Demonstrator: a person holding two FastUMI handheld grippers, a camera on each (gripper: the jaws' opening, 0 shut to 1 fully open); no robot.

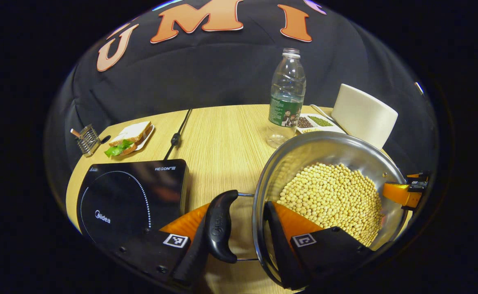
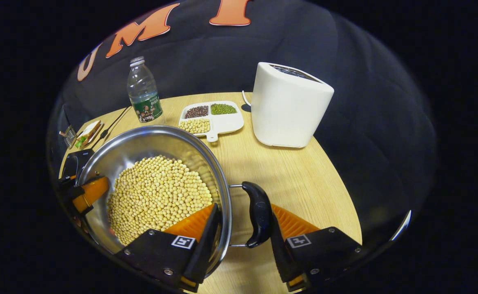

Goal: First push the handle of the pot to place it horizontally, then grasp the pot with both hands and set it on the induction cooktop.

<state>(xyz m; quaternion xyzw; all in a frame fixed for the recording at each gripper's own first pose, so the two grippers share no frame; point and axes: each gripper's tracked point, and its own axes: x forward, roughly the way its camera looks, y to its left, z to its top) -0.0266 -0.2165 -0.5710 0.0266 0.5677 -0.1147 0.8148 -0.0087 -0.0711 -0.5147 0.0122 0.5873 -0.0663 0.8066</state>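
- Left gripper view: left gripper [image 1: 239, 228] at 6 o'clock, fairly wide, straddling the pot's [image 1: 324, 151] left handle [image 1: 221, 226] and rim; one finger outside the handle, the other inside the wall by the soybeans [image 1: 330, 200]. Firm pinch? Cannot tell.
- Pot sits on the wooden table [image 1: 218, 134], right of centre; induction cooktop [image 1: 130, 196] at 8 o'clock, just beside it. Right gripper [image 1: 404, 192] at 3 o'clock on the far rim.
- Right gripper view: right gripper [image 2: 243, 232] at 6 o'clock, same straddle on the right handle [image 2: 259, 214], jaws fairly wide; pot at 8 o'clock.
- Step: two-handed grasp; handles look horizontal already.
- Next: close both, lift level so beans stay in, carry toward the cooktop.
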